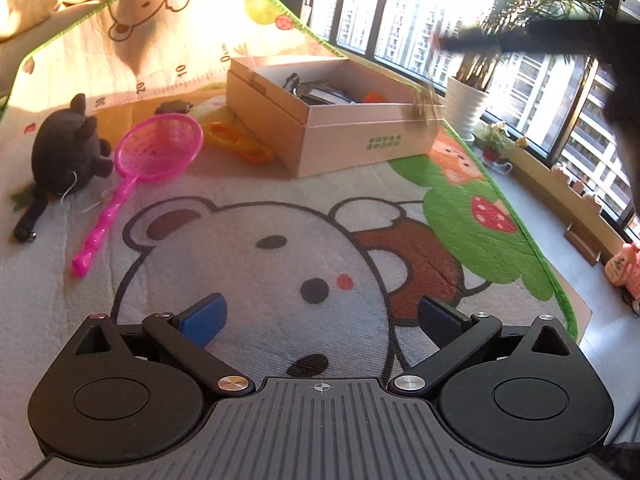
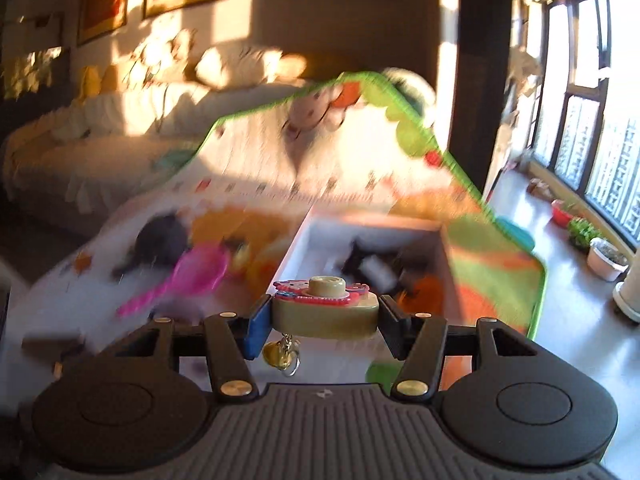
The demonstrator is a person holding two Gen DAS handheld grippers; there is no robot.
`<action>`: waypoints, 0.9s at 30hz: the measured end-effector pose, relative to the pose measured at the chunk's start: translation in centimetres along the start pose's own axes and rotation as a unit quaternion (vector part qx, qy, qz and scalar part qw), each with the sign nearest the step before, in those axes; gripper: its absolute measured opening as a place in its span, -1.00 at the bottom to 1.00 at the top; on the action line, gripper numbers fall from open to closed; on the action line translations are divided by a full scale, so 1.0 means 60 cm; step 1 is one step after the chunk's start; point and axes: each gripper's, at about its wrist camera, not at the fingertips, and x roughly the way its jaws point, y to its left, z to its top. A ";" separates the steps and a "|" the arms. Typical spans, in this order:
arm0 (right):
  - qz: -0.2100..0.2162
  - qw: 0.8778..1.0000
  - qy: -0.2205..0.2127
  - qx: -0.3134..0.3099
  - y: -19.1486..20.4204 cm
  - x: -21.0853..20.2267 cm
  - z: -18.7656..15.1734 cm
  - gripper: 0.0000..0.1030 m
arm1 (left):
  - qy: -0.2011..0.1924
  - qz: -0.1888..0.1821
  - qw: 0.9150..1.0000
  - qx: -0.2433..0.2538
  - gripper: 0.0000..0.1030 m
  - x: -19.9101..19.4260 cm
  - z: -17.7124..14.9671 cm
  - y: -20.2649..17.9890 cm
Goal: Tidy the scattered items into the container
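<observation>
An open cardboard box (image 1: 360, 136) stands on the cartoon play mat and holds dark and orange items. Left of it lie a pink toy net (image 1: 154, 152), orange toy scissors (image 1: 240, 146), a small black item (image 1: 174, 108) and a black plush cat (image 1: 66, 152). My left gripper (image 1: 320, 316) hovers open over the bear print, nothing between its blue pads. My right gripper (image 2: 324, 320) is shut on a small olive toy (image 2: 326, 312) with a pink decorated top and a dangling gold charm, held above the mat in front of the blurred box (image 2: 368, 240).
The mat (image 1: 280, 220) has a green edge, with bare floor to its right. A windowsill with potted plants (image 1: 466, 108) and small ornaments runs along the windows. A white sofa (image 2: 100, 148) with cushions stands behind the mat. A dark blurred shape crosses the left wrist view's top right.
</observation>
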 end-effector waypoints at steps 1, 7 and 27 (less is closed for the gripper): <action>-0.012 1.000 -0.018 0.007 -0.008 0.010 0.021 0.09 | -0.001 0.000 1.000 0.000 1.00 0.001 0.000 0.001; -0.024 0.998 -0.043 0.026 -0.026 0.080 0.080 0.55 | -0.013 0.013 1.000 -0.005 1.00 -0.007 0.002 0.023; 0.080 0.988 0.130 -0.002 0.201 0.372 0.042 0.23 | -0.085 0.039 0.993 -0.077 1.00 -0.029 -0.013 0.165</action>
